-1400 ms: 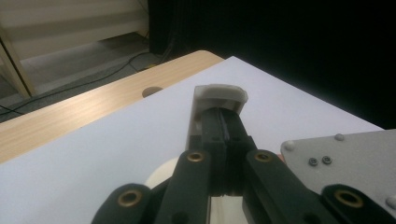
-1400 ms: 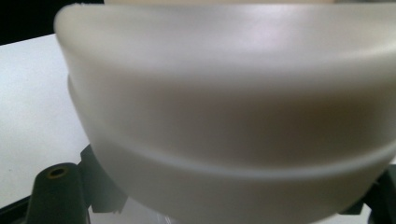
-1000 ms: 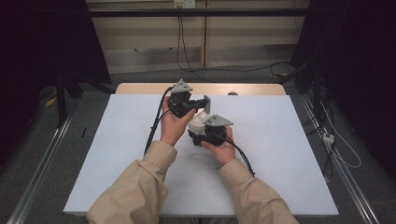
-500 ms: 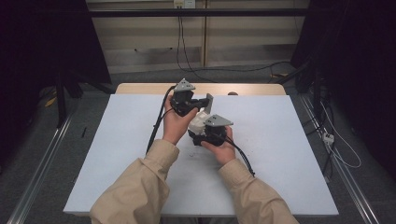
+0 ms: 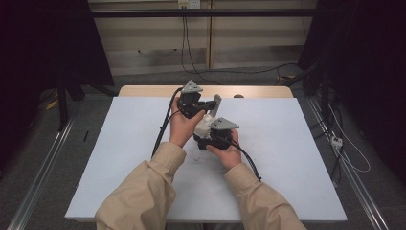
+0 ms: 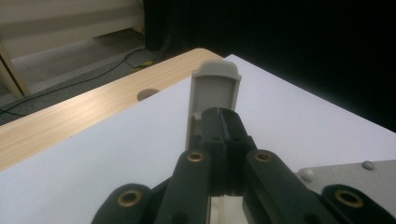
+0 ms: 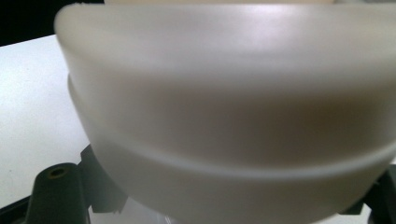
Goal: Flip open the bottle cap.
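Moved: nothing | left gripper (image 5: 211, 106) pinching grey flap (image 6: 213, 95) | right gripper (image 5: 207, 135) clamping white container (image 7: 229, 112)

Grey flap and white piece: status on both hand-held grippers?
Left hand-held gripper shut on grey flap. Right hand-held gripper shut on white piece. Both held above white table, nothing in the way.

Grey flap (image 6: 213, 100), milky-white tub (image 7: 233, 116), pale blue table sheet (image 5: 119, 143) (wood-grain edge), tan sleeves (image 5: 143, 191)
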The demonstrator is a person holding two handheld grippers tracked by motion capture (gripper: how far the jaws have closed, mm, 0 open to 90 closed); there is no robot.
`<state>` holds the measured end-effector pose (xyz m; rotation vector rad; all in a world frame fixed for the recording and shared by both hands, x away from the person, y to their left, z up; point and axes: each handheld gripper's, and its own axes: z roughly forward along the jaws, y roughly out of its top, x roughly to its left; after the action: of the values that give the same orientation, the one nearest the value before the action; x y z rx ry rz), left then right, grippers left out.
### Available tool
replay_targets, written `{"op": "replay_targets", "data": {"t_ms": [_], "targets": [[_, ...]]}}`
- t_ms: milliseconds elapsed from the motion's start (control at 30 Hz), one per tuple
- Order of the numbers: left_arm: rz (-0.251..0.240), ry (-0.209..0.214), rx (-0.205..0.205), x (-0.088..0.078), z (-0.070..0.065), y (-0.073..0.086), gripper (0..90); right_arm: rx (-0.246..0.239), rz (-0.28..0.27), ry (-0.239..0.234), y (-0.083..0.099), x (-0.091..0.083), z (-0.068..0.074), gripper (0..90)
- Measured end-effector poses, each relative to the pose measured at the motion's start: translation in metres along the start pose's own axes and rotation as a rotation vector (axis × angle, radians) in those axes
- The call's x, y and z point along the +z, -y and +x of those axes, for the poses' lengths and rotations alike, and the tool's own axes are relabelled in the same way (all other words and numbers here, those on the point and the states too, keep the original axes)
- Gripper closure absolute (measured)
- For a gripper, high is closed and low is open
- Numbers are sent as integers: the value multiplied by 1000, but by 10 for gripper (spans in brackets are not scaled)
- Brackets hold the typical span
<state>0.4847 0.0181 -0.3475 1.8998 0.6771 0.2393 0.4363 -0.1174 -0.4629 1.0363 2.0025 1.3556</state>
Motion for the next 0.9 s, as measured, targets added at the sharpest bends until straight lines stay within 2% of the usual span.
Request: {"op": "replay_targets", "data": {"t_ms": [900], "targets": [[8, 10, 4, 12, 3, -1, 900, 2, 0, 0, 0, 0, 0, 185]]}}
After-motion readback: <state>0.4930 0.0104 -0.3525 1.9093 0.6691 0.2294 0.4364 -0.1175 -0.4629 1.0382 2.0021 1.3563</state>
